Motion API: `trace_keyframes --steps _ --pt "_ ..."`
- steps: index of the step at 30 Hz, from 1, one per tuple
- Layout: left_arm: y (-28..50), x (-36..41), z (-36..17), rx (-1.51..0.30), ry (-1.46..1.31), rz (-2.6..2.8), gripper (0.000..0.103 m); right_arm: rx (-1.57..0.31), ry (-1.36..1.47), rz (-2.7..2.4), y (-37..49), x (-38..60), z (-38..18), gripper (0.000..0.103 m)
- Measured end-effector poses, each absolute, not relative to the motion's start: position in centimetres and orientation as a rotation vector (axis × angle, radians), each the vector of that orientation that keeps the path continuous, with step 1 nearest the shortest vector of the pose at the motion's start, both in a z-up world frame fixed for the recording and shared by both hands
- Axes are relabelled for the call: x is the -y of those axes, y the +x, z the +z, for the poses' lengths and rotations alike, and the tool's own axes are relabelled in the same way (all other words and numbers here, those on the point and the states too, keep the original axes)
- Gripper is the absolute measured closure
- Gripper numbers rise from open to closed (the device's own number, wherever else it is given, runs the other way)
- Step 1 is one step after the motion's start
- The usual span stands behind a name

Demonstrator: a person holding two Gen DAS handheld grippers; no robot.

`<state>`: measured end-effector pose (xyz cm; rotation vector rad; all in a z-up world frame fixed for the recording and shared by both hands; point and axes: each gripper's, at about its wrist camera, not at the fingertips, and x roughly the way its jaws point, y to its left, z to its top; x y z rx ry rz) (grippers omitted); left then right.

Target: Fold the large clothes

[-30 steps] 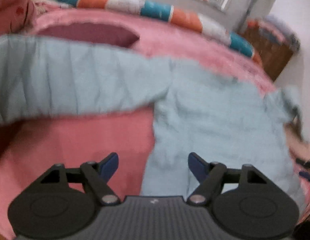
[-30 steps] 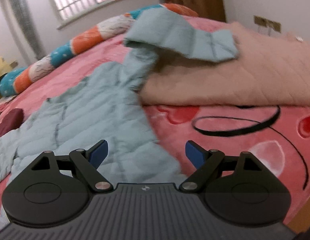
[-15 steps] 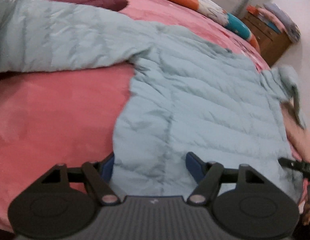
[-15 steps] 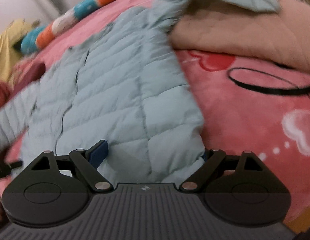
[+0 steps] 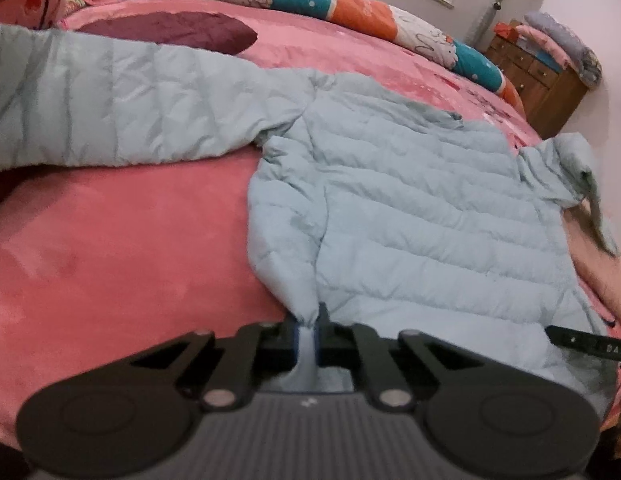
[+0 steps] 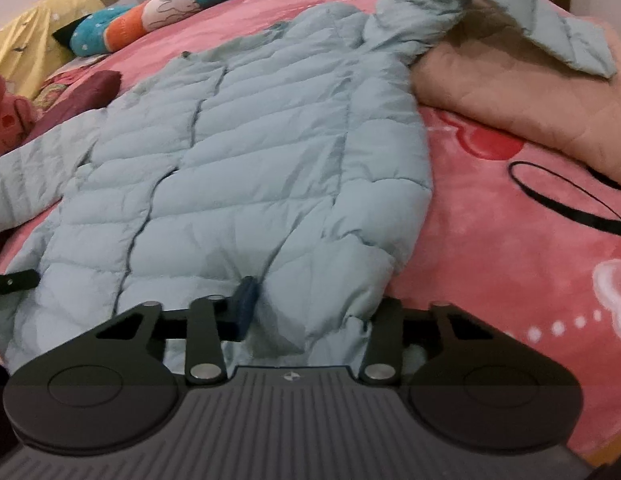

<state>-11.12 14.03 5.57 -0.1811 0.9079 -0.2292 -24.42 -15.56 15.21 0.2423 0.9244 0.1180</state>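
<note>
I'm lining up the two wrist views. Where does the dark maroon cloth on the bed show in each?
Left wrist: maroon cloth upper left, behind the outstretched sleeve.
Right wrist: maroon cloth at the left edge, beside the jacket's shoulder.
Shared landmark: the striped bolster pillow along the far side.

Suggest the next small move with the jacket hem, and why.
Probably close the right gripper fully on the hem. The left gripper already pinches its corner of the light blue jacket, while the right one straddles the hem, apparently not yet clamped.
</note>
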Motion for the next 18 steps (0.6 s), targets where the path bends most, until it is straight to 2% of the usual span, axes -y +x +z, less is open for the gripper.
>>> trace_keyframes --steps 3,14,15,16,17,18 --pt "-11.9 -14.8 6.2 -0.901 -0.185 -0.210 0.100 -0.947 0.198 0.163 -24.3 14.8 15.4 0.065" --pt "-13.9 -17.3 6.8 -0.918 -0.213 -0.155 0.099 -1.029 0.134 0.223 -24.7 12.0 15.3 0.065" --pt "-13.9 -17.2 6.9 -0.917 -0.216 -0.152 0.098 -1.029 0.146 0.209 -24.7 12.3 15.4 0.060" --pt "-13.9 -17.1 7.1 -0.914 -0.213 -0.147 0.097 -1.023 0.160 0.187 -24.2 12.5 15.6 0.049" --pt "-13.9 -17.1 7.3 -0.913 -0.210 -0.139 0.096 -1.016 0.169 0.163 -24.2 12.9 15.8 0.042" --pt "-13.9 -17.1 7.5 -0.913 -0.207 -0.128 0.096 -1.007 0.171 0.144 -24.3 13.2 16.0 0.030"
